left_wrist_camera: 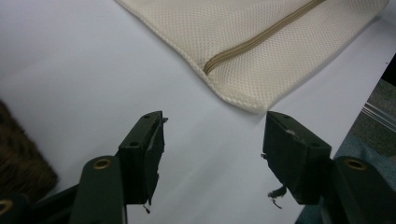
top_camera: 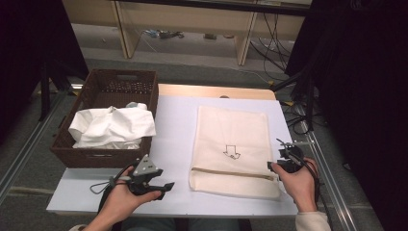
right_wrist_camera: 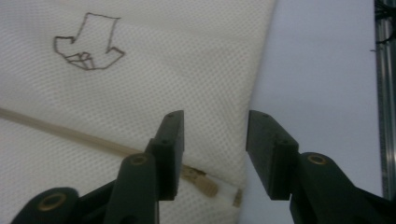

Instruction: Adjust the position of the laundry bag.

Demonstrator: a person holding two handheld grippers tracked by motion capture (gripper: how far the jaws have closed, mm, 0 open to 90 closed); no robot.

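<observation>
The cream mesh zippered laundry bag point(top_camera: 234, 150) lies zipped on the white bench point(top_camera: 173, 144), clothes not yet loaded, both the left claw point(left_wrist_camera: 212, 156) and right claw point(right_wrist_camera: 215, 154) part-open, empty.

No readable text; mesh bag point(top_camera: 232, 144) bears a drawn arrow point(right_wrist_camera: 88, 43).

Cream zippered mesh bag point(top_camera: 233, 149), flat
</observation>
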